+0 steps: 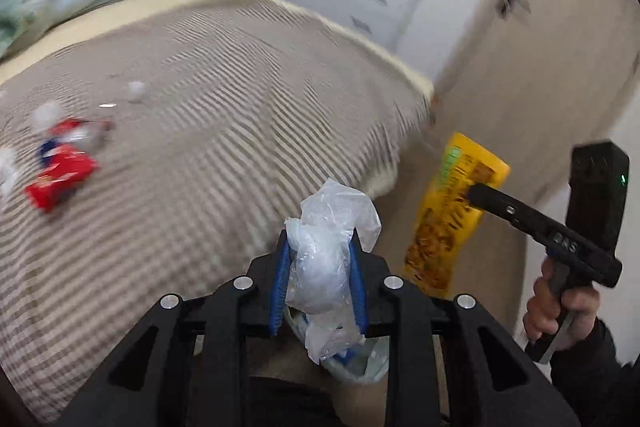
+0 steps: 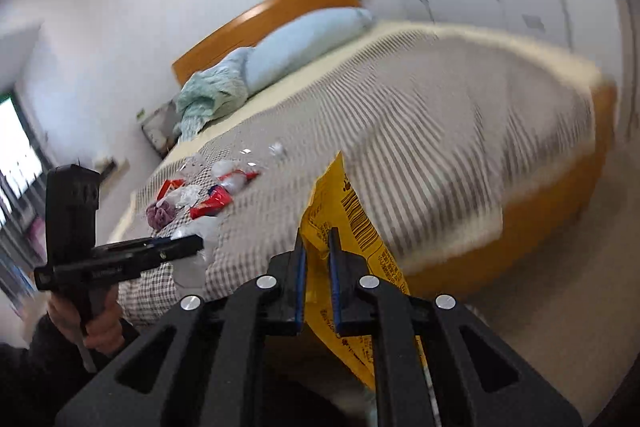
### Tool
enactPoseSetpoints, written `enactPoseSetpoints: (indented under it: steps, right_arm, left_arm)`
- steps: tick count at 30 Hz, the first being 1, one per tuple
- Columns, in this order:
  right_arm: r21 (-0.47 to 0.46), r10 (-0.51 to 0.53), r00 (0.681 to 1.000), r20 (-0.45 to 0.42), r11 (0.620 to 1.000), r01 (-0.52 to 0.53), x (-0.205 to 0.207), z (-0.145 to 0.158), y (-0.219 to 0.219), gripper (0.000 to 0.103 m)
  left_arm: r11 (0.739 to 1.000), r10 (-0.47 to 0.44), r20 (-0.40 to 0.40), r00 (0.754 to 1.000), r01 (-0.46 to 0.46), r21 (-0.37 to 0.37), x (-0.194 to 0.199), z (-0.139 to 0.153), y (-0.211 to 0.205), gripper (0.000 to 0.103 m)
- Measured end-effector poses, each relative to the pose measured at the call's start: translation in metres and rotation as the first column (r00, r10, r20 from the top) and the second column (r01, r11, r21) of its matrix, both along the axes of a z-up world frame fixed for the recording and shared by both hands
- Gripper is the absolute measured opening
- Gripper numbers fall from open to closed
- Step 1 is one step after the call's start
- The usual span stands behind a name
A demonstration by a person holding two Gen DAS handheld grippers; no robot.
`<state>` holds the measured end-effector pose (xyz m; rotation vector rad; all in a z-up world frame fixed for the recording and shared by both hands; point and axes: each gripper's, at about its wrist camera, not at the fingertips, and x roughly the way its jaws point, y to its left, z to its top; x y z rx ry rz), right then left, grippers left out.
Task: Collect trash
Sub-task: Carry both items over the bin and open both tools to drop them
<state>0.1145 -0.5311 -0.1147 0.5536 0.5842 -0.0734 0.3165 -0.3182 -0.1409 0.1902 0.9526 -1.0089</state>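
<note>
Bed with striped cover: beside its foot, left gripper clamps crumpled plastic and right gripper clamps yellow bag, apparently for binning; red wrappers remain on bed.

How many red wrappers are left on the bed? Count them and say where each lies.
2, though blur may hide more. One red wrapper lies near the purple wad. The other red wrapper lies just beyond, closer to the bed's edge.
</note>
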Motion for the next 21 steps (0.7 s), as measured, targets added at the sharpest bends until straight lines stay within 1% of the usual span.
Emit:
enactPoseSetpoints:
  steps: [2, 3, 4, 5, 7, 9, 10, 11, 12, 13, 14, 15, 16, 17, 19, 20, 21]
  right_arm:
    - [0.007, -0.001, 0.999, -0.034, 1.000, 0.002, -0.010, -0.027, -0.010, 0.010]
    - [0.007, 0.004, 0.999, -0.044, 1.000, -0.004, -0.015, -0.038, -0.015, 0.010]
    - [0.015, 0.009, 0.999, -0.050, 1.000, -0.009, -0.023, -0.045, -0.018, 0.010]
    - [0.041, 0.012, 0.998, -0.063, 0.999, -0.010, -0.026, -0.062, -0.025, 0.010]
    - [0.066, 0.023, 0.997, -0.078, 0.998, -0.018, -0.035, -0.091, -0.038, 0.010]
    - [0.085, 0.045, 0.994, -0.096, 0.996, -0.037, -0.040, -0.119, -0.049, 0.010]
    - [0.094, 0.055, 0.992, -0.110, 0.995, -0.044, -0.042, -0.134, -0.054, 0.010]
    - [0.104, 0.062, 0.990, -0.126, 0.993, -0.049, -0.043, -0.147, -0.058, 0.010]
    - [0.122, 0.066, 0.987, -0.148, 0.991, -0.048, -0.044, -0.167, -0.064, 0.010]
    - [0.136, 0.066, 0.987, -0.147, 0.990, -0.045, -0.045, -0.176, -0.068, 0.010]
    - [0.153, 0.064, 0.987, -0.145, 0.987, -0.041, -0.047, -0.186, -0.073, 0.010]
    - [0.145, 0.045, 0.984, -0.174, 0.989, -0.019, -0.049, -0.201, -0.079, 0.010]
    - [0.148, 0.040, 0.982, -0.184, 0.989, -0.013, -0.050, -0.208, -0.082, 0.010]
    - [0.165, 0.026, 0.979, -0.204, 0.986, 0.008, -0.054, -0.221, -0.087, 0.010]
    - [0.212, 0.010, 0.979, -0.202, 0.977, 0.034, -0.061, -0.233, -0.092, 0.010]
    - [0.233, 0.001, 0.980, -0.200, 0.971, 0.047, -0.066, -0.239, -0.093, 0.010]
    - [0.264, -0.009, 0.981, -0.195, 0.963, 0.061, -0.072, -0.244, -0.094, 0.010]
  left_arm:
    - [0.995, -0.059, -0.050, 0.997, 0.063, 0.078, -0.009, -0.023, -0.033, 0.024]
    - [0.992, -0.069, -0.064, 0.996, 0.075, 0.099, -0.011, -0.028, -0.041, 0.024]
    - [0.983, -0.092, -0.083, 0.992, 0.104, 0.148, -0.015, -0.042, -0.060, 0.024]
    - [0.977, -0.105, -0.093, 0.990, 0.120, 0.175, -0.019, -0.049, -0.070, 0.024]
    - [0.957, -0.132, -0.128, 0.983, 0.160, 0.242, -0.026, -0.071, -0.094, 0.024]
    - [0.930, -0.156, -0.141, 0.978, 0.193, 0.313, -0.035, -0.095, -0.115, 0.024]
    - [0.905, -0.176, -0.162, 0.971, 0.225, 0.362, -0.040, -0.116, -0.130, 0.024]
    - [0.892, -0.181, -0.179, 0.967, 0.238, 0.385, -0.041, -0.129, -0.136, 0.024]
    - [0.869, -0.184, -0.208, 0.961, 0.258, 0.422, -0.043, -0.150, -0.147, 0.024]
    - [0.856, -0.176, -0.235, 0.956, 0.267, 0.443, -0.042, -0.164, -0.153, 0.024]
    - [0.836, -0.160, -0.273, 0.949, 0.277, 0.473, -0.042, -0.183, -0.160, 0.024]
    - [0.815, -0.152, -0.298, 0.942, 0.290, 0.501, -0.042, -0.197, -0.163, 0.024]
    - [0.789, -0.140, -0.321, 0.937, 0.301, 0.535, -0.042, -0.214, -0.170, 0.024]
    - [0.779, -0.142, -0.324, 0.935, 0.308, 0.546, -0.046, -0.220, -0.173, 0.024]
    - [0.751, -0.152, -0.287, 0.946, 0.300, 0.589, -0.047, -0.238, -0.184, 0.024]
    - [0.732, -0.149, -0.283, 0.948, 0.298, 0.613, -0.051, -0.251, -0.185, 0.024]
    - [0.716, -0.136, -0.295, 0.946, 0.300, 0.631, -0.050, -0.265, -0.189, 0.024]
